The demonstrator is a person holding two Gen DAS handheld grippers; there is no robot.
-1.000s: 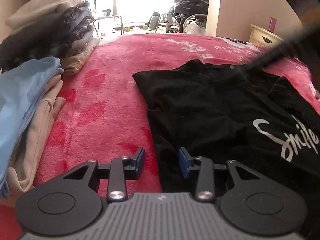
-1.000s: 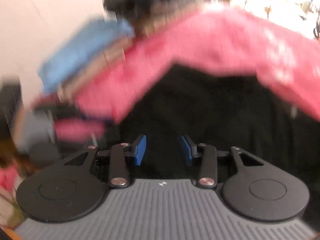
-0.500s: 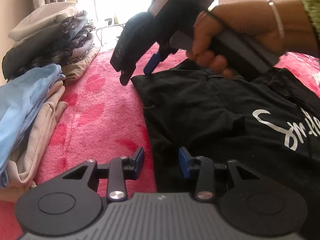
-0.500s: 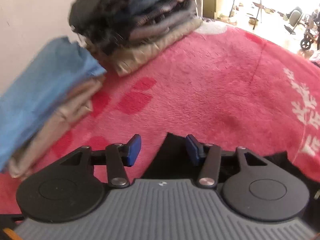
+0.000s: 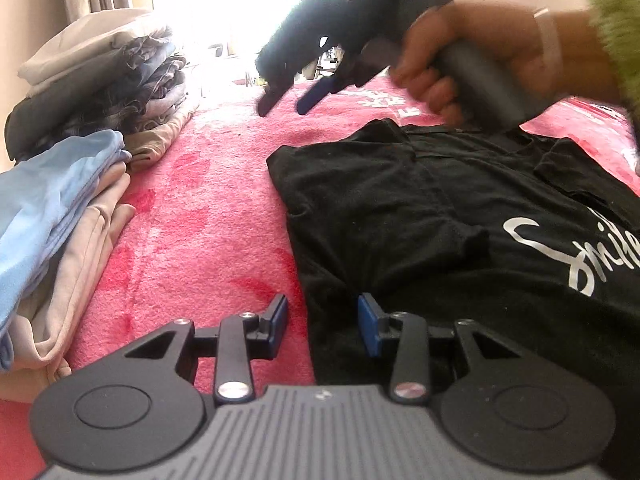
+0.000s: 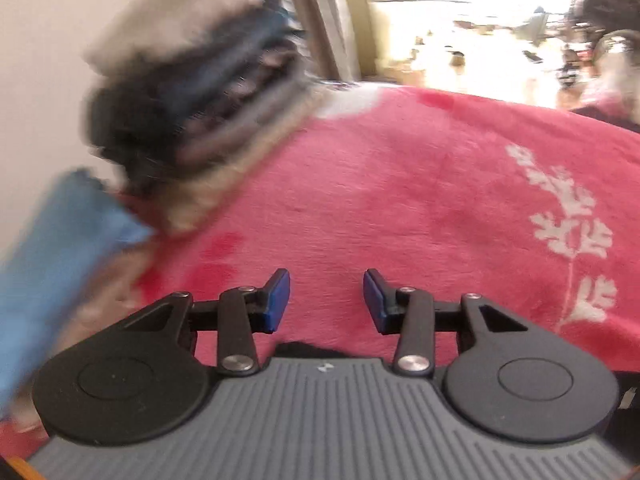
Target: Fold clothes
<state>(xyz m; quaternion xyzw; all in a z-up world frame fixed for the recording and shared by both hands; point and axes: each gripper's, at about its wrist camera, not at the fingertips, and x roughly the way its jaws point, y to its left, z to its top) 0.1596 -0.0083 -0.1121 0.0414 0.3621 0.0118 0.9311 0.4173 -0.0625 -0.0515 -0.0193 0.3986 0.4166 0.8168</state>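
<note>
While both tools gape, black shirt [image 5: 440, 216] lies flat (pink blanket [image 5: 208, 216]).

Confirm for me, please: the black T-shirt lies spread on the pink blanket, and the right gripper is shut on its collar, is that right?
Not quite. The black T-shirt does lie spread on the pink blanket, but the right gripper holds nothing: the left wrist view shows it above the blanket, its jaws, which have just been closing, apart and empty.
</note>
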